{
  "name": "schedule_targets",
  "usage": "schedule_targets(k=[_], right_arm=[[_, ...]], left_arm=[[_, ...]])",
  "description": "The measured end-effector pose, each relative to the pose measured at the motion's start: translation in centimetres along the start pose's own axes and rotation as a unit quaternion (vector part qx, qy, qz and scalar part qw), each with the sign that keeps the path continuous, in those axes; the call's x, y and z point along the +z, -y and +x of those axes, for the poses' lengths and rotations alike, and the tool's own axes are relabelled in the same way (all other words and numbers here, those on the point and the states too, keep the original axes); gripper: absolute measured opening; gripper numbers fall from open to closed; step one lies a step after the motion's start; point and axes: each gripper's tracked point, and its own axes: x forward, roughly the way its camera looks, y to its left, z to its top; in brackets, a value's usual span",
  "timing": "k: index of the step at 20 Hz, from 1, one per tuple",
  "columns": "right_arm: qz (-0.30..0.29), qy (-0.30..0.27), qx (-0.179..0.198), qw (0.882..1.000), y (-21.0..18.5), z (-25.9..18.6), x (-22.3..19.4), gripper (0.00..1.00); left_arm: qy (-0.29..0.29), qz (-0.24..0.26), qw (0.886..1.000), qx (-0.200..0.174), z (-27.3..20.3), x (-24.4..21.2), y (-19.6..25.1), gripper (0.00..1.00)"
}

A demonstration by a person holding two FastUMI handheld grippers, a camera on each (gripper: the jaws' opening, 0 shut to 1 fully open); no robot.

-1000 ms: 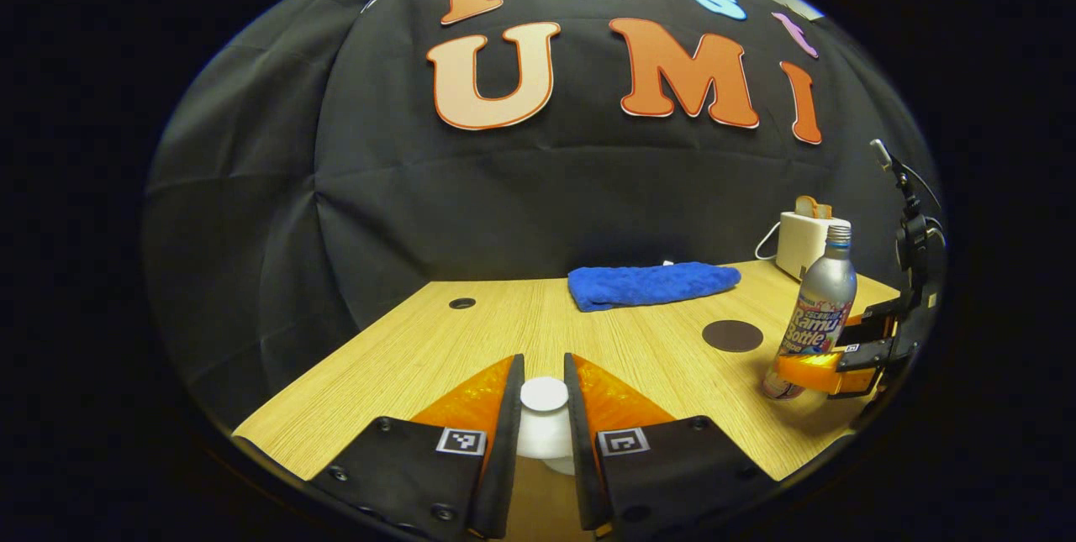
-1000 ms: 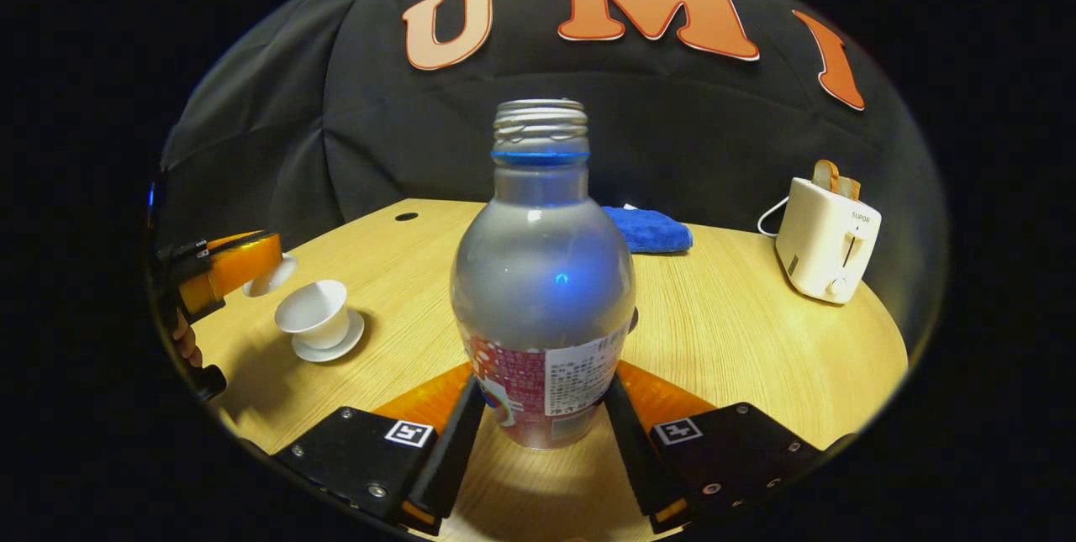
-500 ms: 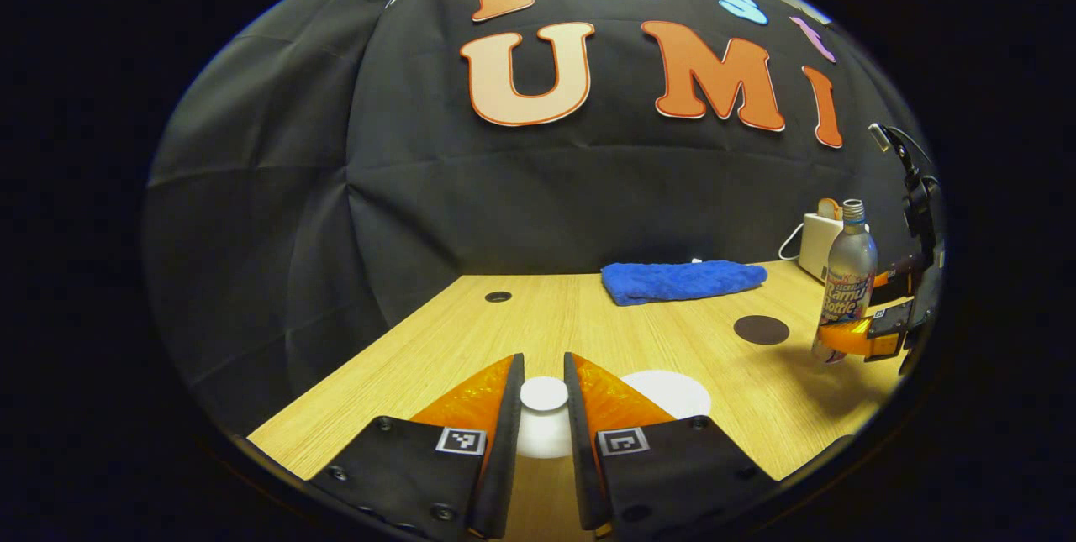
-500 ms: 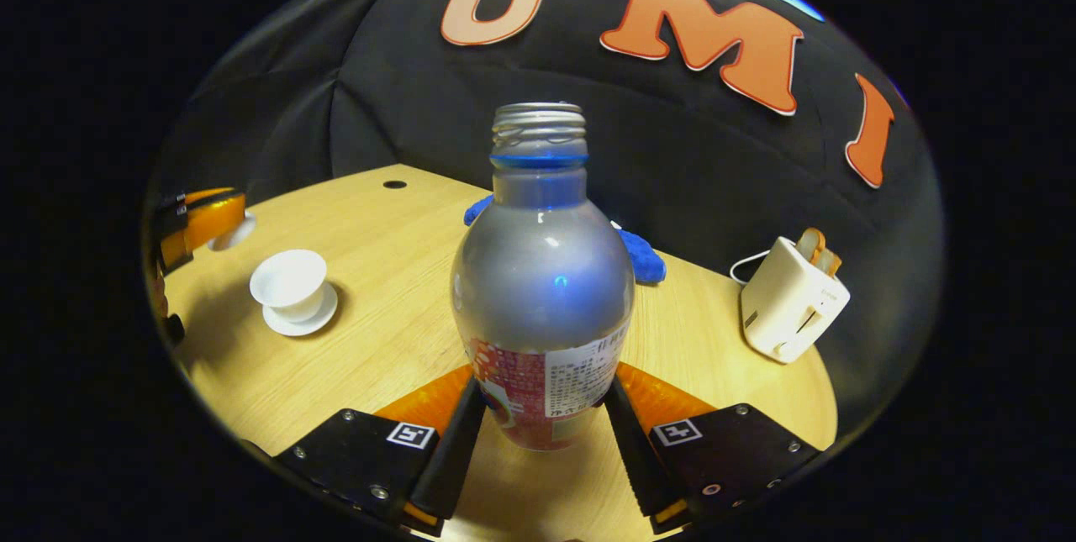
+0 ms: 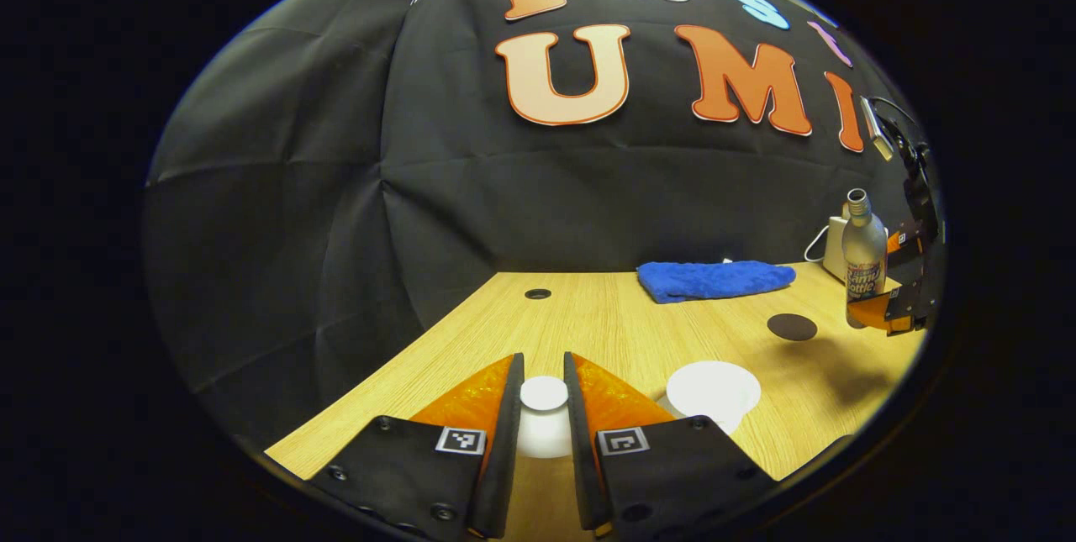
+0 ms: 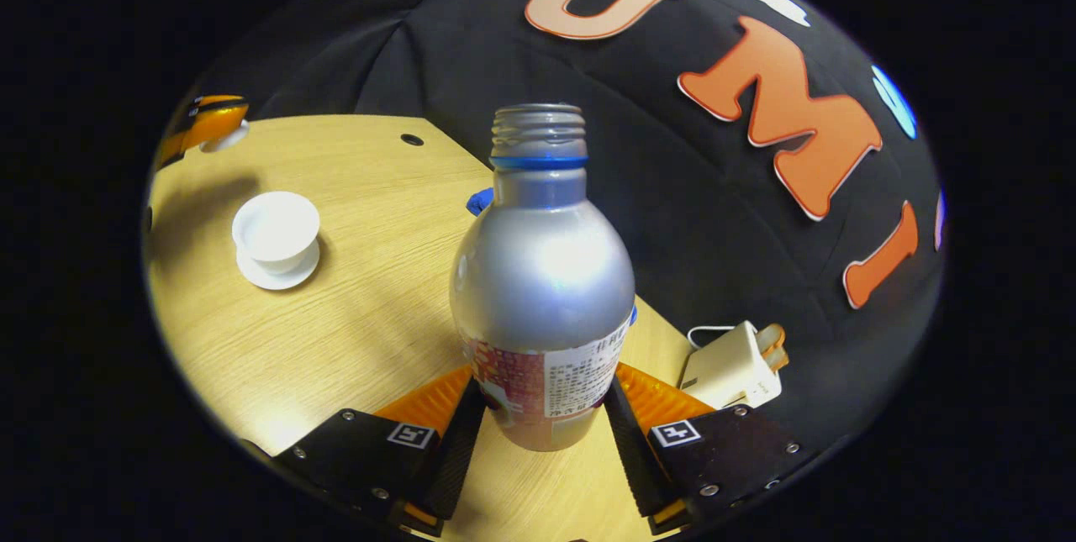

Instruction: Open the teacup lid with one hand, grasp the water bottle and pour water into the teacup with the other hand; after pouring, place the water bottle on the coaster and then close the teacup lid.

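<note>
The left gripper (image 5: 543, 407) pinches the one white teacup lid (image 5: 544, 394) between its fingers above the tabletop (image 5: 588, 323). One open teacup (image 5: 714, 389) sits just right. One dark coaster (image 5: 792, 326) lies beyond. The right gripper (image 6: 545, 433) clamps the one silver water bottle (image 6: 542, 273), lifted.

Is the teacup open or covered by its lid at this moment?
Open. The teacup on its saucer shows a bare rim, and the lid is held apart between the left gripper jaws.

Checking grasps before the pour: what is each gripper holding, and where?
Left gripper: teacup lid, by its knob. Right gripper: water bottle, low on its labelled body.
</note>
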Motion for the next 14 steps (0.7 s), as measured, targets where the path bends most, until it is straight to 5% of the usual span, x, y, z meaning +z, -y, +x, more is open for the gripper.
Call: schedule_targets(k=[14], right_arm=[[-0.191, 0.011, -0.028, 0.981, -5.1, 1.4, 2.5, 0.78]], left_arm=[[-0.013, -0.003, 1.0, 0.012, -0.3, -1.7, -3.1, 0.35]])
